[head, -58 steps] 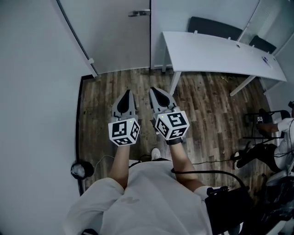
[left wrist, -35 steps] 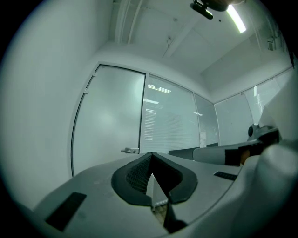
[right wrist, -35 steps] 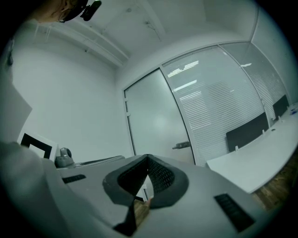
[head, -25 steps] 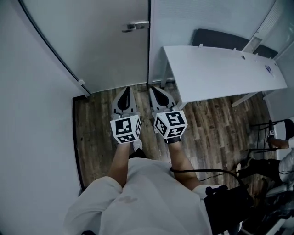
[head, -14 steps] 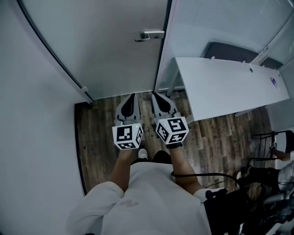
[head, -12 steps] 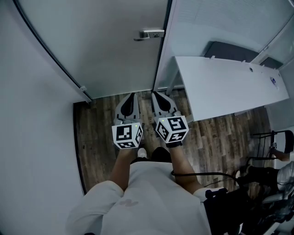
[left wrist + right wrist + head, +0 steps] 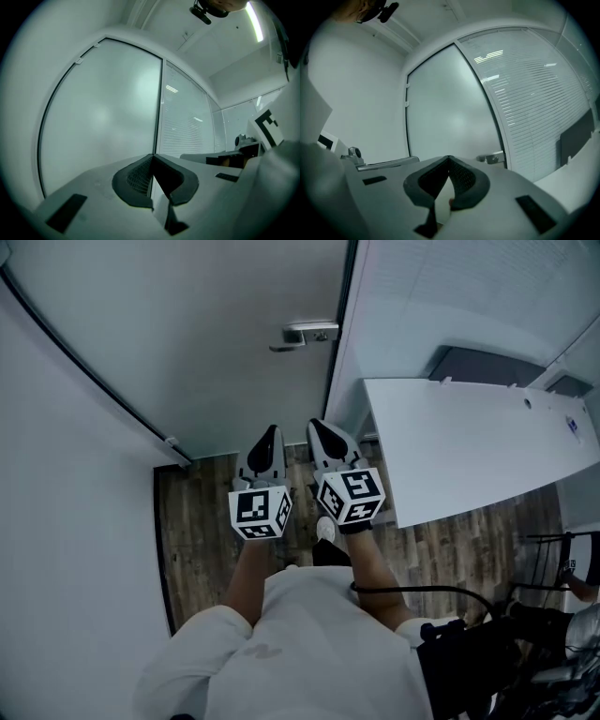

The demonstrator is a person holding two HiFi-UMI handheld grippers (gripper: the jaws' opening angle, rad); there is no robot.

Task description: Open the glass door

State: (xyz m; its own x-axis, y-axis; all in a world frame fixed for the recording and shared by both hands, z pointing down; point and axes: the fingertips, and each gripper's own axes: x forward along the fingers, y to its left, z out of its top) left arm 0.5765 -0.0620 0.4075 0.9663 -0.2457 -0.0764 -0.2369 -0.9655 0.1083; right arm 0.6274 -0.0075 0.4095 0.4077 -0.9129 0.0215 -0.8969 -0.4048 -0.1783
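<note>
A frosted glass door (image 7: 197,343) fills the top of the head view, closed, with a metal lever handle (image 7: 302,335) near its right edge. The same handle (image 7: 493,158) shows in the right gripper view, just right of my jaws. My left gripper (image 7: 269,432) and right gripper (image 7: 316,426) are held side by side, pointing level at the door, below the handle in the head view and short of the glass. Both are shut with nothing between the jaws. In the left gripper view the left gripper (image 7: 152,155) points at the door's dark right edge (image 7: 158,108).
A white table (image 7: 478,442) stands close on the right, its corner beside my right gripper. A slatted glass partition (image 7: 450,296) is right of the door. A white wall (image 7: 66,521) is on the left. Wood floor (image 7: 202,521) lies below. A black cable and dark gear (image 7: 469,643) are behind me.
I have walked toward the door: the door and handle have grown larger and closer, the table has slid nearer on the right. Both grippers stay shut and side by side.
</note>
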